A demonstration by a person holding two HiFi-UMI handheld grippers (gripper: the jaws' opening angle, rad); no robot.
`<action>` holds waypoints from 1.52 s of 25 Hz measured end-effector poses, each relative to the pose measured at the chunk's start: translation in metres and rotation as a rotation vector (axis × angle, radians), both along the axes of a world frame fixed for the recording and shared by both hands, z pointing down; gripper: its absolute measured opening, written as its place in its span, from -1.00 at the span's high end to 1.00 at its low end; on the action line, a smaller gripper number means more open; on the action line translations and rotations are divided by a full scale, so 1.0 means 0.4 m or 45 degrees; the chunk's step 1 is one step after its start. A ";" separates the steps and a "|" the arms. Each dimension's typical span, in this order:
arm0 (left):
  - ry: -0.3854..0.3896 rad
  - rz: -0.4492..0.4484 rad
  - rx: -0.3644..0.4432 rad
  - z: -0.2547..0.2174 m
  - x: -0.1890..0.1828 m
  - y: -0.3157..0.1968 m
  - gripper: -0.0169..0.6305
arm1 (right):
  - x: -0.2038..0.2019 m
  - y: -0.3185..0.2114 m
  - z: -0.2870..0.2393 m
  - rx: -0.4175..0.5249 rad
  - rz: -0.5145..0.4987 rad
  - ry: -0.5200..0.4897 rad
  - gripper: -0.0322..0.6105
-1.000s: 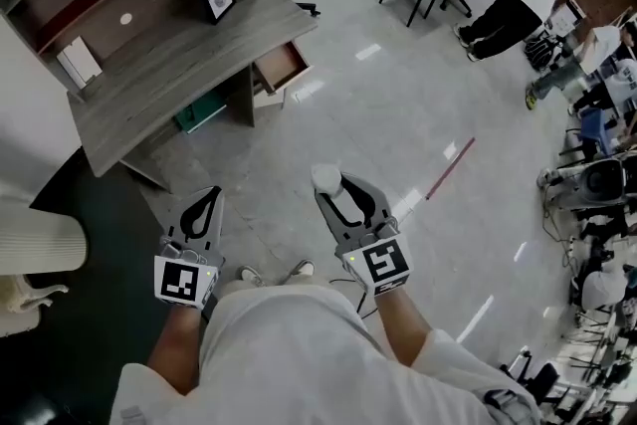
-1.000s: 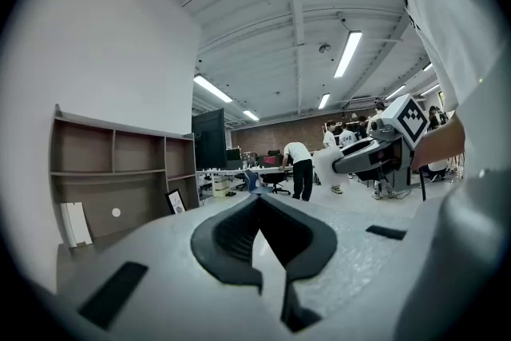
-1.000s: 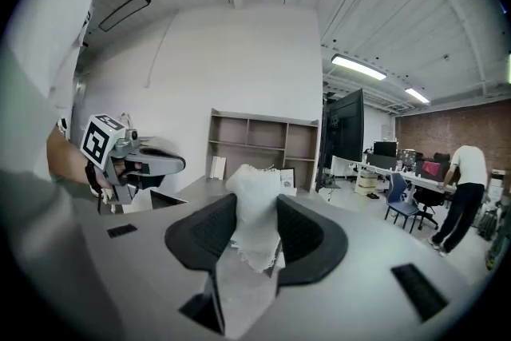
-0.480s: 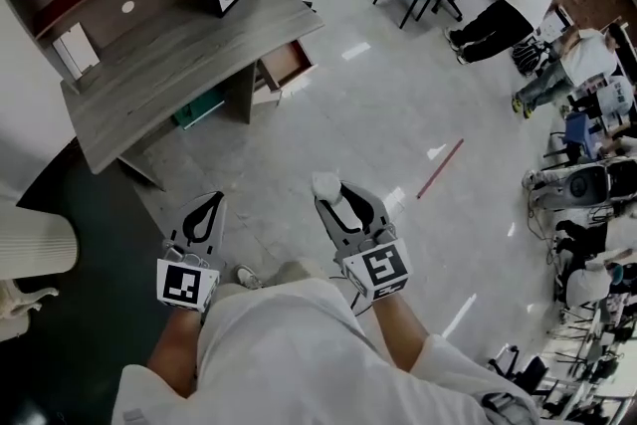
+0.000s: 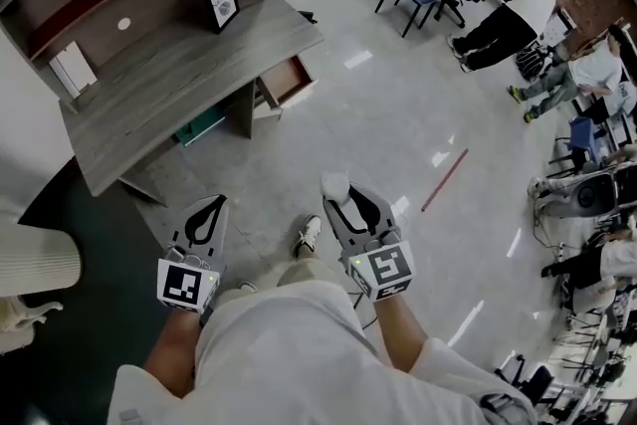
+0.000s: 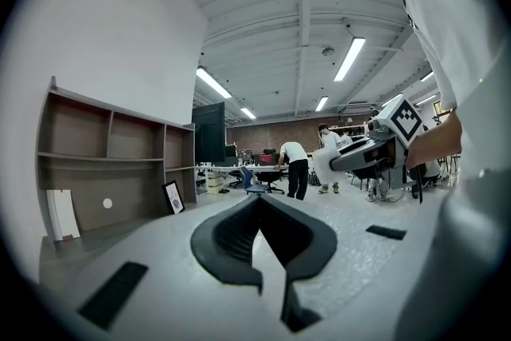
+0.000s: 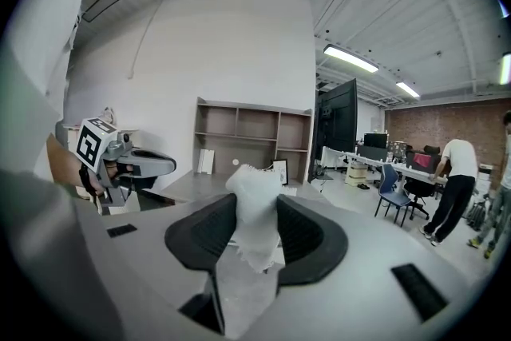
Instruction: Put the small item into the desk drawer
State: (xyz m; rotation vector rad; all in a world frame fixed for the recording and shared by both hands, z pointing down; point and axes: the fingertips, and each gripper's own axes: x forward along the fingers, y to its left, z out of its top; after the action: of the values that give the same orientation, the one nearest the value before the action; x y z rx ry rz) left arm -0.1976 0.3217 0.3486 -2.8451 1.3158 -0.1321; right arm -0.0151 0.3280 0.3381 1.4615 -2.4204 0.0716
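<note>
- Head view, looking steeply down: person standing on a pale floor (image 5: 398,114), one gripper in each hand, both held out in front of the body.
- Right gripper (image 5: 343,199): jaws partway closed and clamped on the item (image 5: 332,182), a small white crumpled lump.
- Right gripper view: pads pressing on both sides of the item, its top poking out past the tips and a ragged edge hanging below.
- Left gripper (image 5: 211,204): jaws brought together with the tips meeting, nothing between them.
- Desk (image 5: 179,65) at upper left, grey wood with a shelf unit along the back.
- Drawer (image 5: 287,80) at the desk's right end, pulled out, inside looking bare as far as can be made out.
- Both grippers well apart from the desk, open floor between them.
- Progress, as a judgement: item already picked up and drawer already open, so roughly the first part done.
- Left to do: carrying the item across to the desk, lowering it over the drawer, letting go.
</note>
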 end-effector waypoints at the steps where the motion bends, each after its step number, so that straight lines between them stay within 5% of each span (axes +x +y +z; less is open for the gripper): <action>1: -0.012 -0.005 -0.003 0.005 0.016 -0.023 0.93 | 0.017 -0.033 0.002 0.007 -0.004 -0.012 0.42; 17: -0.046 -0.127 -0.075 -0.032 0.477 -0.545 0.93 | 0.394 -0.577 0.017 -0.060 -0.243 -0.079 0.42; 27: -0.097 -0.169 -0.100 -0.012 0.502 -0.695 0.93 | 0.382 -0.688 0.078 -0.151 -0.330 -0.125 0.42; 38: -0.036 -0.109 -0.092 0.016 0.453 -0.858 0.93 | 0.363 -0.848 0.109 -0.172 -0.237 -0.013 0.42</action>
State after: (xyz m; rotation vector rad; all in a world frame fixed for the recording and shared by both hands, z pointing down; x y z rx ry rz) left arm -0.0165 -0.0215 0.3548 -2.8343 1.4574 -0.2235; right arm 0.1301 -0.0112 0.3818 1.1757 -2.4946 0.1968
